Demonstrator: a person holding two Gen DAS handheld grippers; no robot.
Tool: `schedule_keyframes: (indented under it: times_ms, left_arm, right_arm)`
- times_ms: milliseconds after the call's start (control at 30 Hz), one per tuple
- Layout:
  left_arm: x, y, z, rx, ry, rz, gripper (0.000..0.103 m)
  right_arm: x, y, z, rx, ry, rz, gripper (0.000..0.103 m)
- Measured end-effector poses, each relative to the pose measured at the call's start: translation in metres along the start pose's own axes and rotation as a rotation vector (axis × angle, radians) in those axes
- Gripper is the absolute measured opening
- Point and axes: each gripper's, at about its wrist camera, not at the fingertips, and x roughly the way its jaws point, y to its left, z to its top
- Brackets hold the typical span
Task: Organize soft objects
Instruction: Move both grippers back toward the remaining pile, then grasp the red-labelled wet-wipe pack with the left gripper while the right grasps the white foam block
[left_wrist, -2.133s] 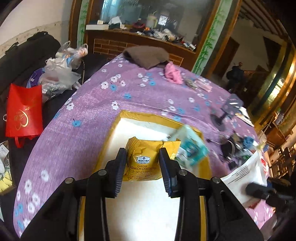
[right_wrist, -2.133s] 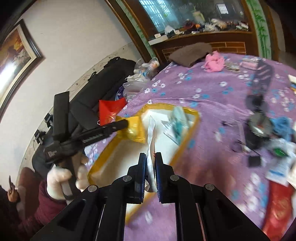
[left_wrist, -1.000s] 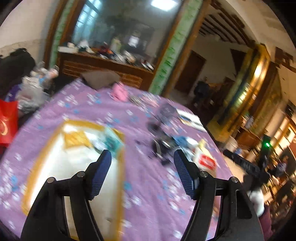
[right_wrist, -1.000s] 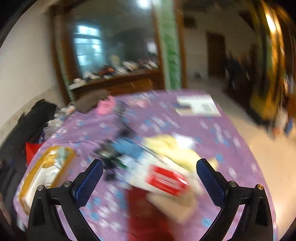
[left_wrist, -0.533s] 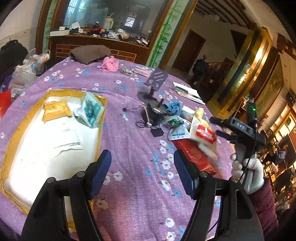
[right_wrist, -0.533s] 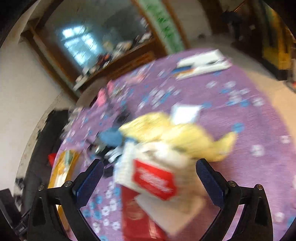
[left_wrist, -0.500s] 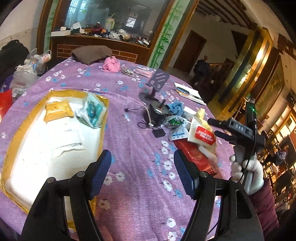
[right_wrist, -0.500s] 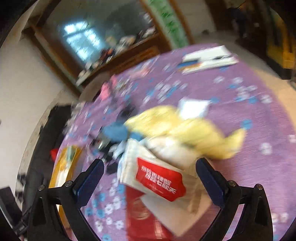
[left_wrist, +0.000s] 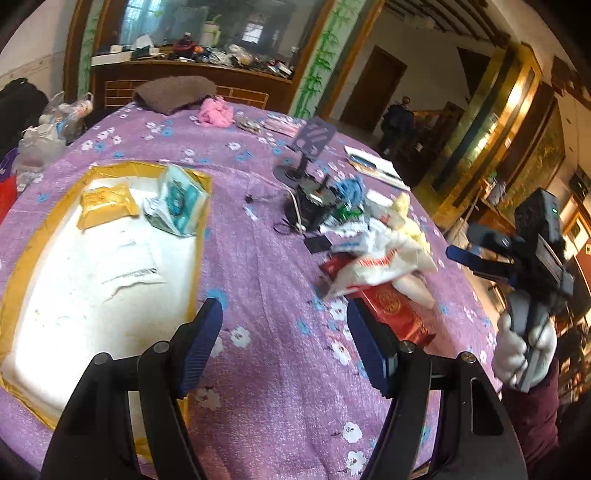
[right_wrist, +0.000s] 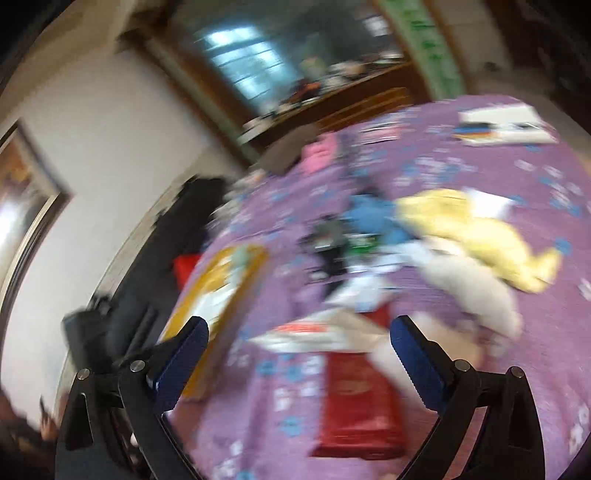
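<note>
A yellow-rimmed white tray lies at the left of the purple flowered table and holds a yellow cracker pack and a teal-and-white pouch. A pile of soft packs lies at the right: a white pack with a red label, a red packet and a yellow cloth. My left gripper is open and empty above the table's near edge. My right gripper is open and empty above the white pack; it also shows in the left wrist view, held in a gloved hand.
A black phone stand, cables and a blue cloth sit mid-table. A pink cloth and a brown cloth lie at the far edge, papers at the far right. Plastic bags lie off the left side.
Both grippers let go of their packs in the tray, opened wide and swung right toward the pile. The right wrist view is still blurred by motion.
</note>
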Motion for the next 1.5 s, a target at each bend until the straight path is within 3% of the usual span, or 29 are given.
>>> schedule_keyframes:
  times_ms: [133,233,333,433,533,600,633,667,833,1000,1200,1400,1433,1500]
  left_arm:
    - [0.01,-0.009,-0.005,0.019,0.033,-0.007,0.069]
    - [0.014,-0.014,-0.006,0.02,0.043,-0.008,0.069]
    - [0.015,-0.015,-0.007,0.018,0.048,0.002,0.069]
    - [0.014,-0.013,-0.007,0.009,0.049,0.013,0.069]
    - [0.01,-0.008,-0.005,0.005,0.038,0.03,0.069]
    - [0.009,-0.004,-0.002,0.011,0.034,0.043,0.069]
    - [0.009,-0.003,-0.001,0.014,0.034,0.046,0.069]
    - [0.01,-0.003,0.0,0.015,0.034,0.048,0.069]
    - [0.023,-0.011,0.004,0.05,0.055,0.041,0.069]
    - [0.033,-0.03,0.005,0.106,0.065,0.002,0.069]
    - [0.053,-0.056,-0.011,0.113,0.165,-0.049,0.069]
    - [0.084,-0.088,-0.027,0.122,0.25,-0.066,0.07]
    - [0.088,-0.09,-0.027,0.123,0.247,-0.059,0.076]
    - [0.103,-0.09,-0.029,0.113,0.276,-0.055,0.077]
  right_arm:
    - [-0.002,-0.02,-0.012,0.087,0.003,-0.001,0.102]
    - [0.009,-0.013,-0.013,0.133,0.006,0.036,0.102]
    - [0.044,-0.007,-0.004,0.15,0.032,0.077,0.102]
    - [0.094,0.002,-0.002,0.175,0.128,0.109,0.102]
    - [0.114,0.028,-0.013,0.127,0.209,0.221,0.103]
    - [0.097,0.047,-0.015,0.038,0.199,0.308,0.102]
    - [0.088,0.049,-0.015,0.038,0.208,0.377,0.099]
    - [0.077,0.047,-0.016,0.044,0.196,0.389,0.099]
    - [0.02,0.01,-0.019,0.002,0.049,0.093,0.101]
    - [-0.015,-0.029,-0.033,0.046,-0.016,-0.096,0.101]
    - [-0.007,-0.027,-0.056,0.024,0.041,-0.158,0.101]
    - [0.02,-0.009,-0.063,-0.043,0.11,-0.151,0.1]
    - [0.025,-0.005,-0.064,-0.06,0.123,-0.155,0.1]
    - [0.04,0.001,-0.065,-0.093,0.147,-0.177,0.1]
